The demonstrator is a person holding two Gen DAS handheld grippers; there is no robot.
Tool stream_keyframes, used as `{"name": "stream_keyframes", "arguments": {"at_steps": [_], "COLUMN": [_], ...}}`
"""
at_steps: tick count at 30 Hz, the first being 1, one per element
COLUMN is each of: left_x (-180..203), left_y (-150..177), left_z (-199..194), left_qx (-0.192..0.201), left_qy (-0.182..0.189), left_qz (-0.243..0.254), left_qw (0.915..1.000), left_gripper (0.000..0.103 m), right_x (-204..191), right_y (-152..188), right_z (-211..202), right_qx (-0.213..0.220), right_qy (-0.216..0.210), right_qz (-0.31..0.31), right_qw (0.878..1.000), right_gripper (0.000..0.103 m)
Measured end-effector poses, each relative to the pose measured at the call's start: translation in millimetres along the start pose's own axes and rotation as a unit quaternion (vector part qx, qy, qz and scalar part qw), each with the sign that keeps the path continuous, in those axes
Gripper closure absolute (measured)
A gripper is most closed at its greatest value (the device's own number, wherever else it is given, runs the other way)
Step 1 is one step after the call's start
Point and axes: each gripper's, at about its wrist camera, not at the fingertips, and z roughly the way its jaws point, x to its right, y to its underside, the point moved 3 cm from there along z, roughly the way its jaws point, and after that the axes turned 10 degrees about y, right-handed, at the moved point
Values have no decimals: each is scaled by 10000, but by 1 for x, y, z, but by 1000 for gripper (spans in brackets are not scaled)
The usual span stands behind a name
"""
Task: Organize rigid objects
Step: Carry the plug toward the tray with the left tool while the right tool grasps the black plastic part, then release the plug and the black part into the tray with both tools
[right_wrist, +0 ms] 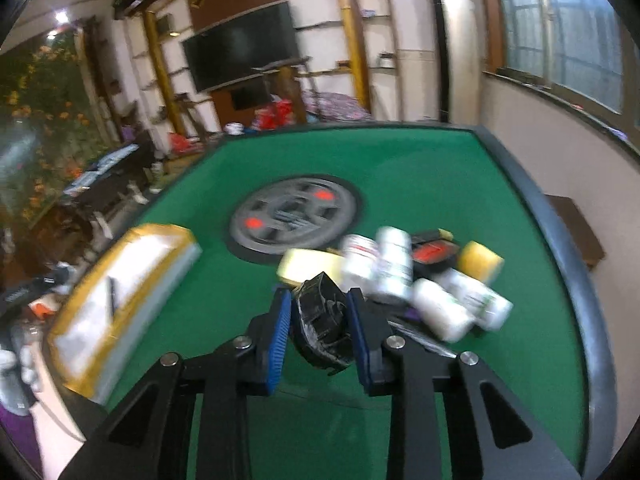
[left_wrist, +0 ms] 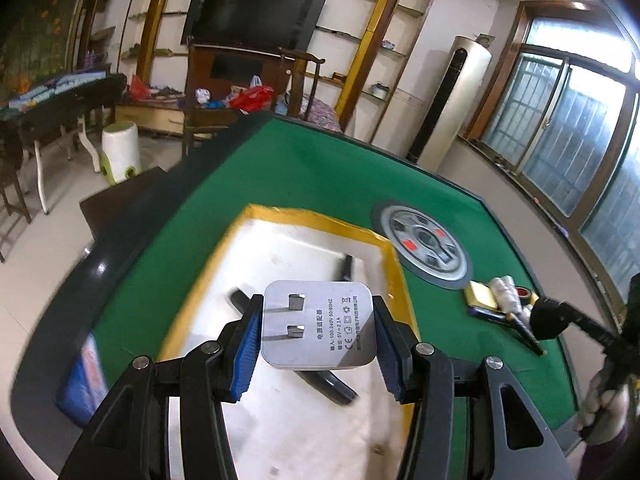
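Holding the white charger point(left_wrist: 318, 326) in your left claw point(left_wrist: 318, 330), you have it pinched by its two side faces, prongs facing the camera, directly over the white floor of the yellow-rimmed box point(left_wrist: 320, 222). A few dark pens point(left_wrist: 347, 266) lie in the box just ahead of and beneath the claw. To finish this step well, lower the charger until it is close to the floor before you let go, and pick the bare patch beside the pens so it does not land on them and tip.

Your right claw point(right_wrist: 320, 322) is clenched on a black plastic piece point(right_wrist: 322, 320), blurred, so what it is I cannot tell. It looks lifted clear of the green felt point(right_wrist: 420, 168), with the pile of white bottles point(right_wrist: 394, 264), yellow blocks and a red-and-black item just ahead and to its right. The box sits well off to that claw's left. Carry the piece level across to it, keep the grip firm since it looks seated unevenly between the pads, and wait until the left claw has cleared the box.
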Motion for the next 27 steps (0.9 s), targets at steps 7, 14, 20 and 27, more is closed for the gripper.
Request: {"name": "stream_keyframes", "arguments": {"at_steps": [7, 14, 20, 27], "left_x": [-24, -46, -50, -55], "left_y": [-23, -25, -30, -32], "left_z": [33, 88, 118, 111], "left_qx": [-298, -1035, -1168, -1021], "left_qy": [-121, -203, -487, -607], "left_qz": [-2, -236, -188, -232], "left_qw": [9995, 9941, 9918, 9926], "left_gripper": [49, 49, 48, 36], "right_x": [-91, -190, -240, -254], "right_y": [-33, -43, -51, -52], "right_z": [16, 74, 135, 177], "right_qx": [-259, -950, -1409, -1754], "right_qy": [-1340, -2190, -2260, -2184], "right_qz": [40, 62, 250, 434], "right_qw": [9906, 9711, 9636, 9590], "right_gripper": [75, 75, 75, 75]}}
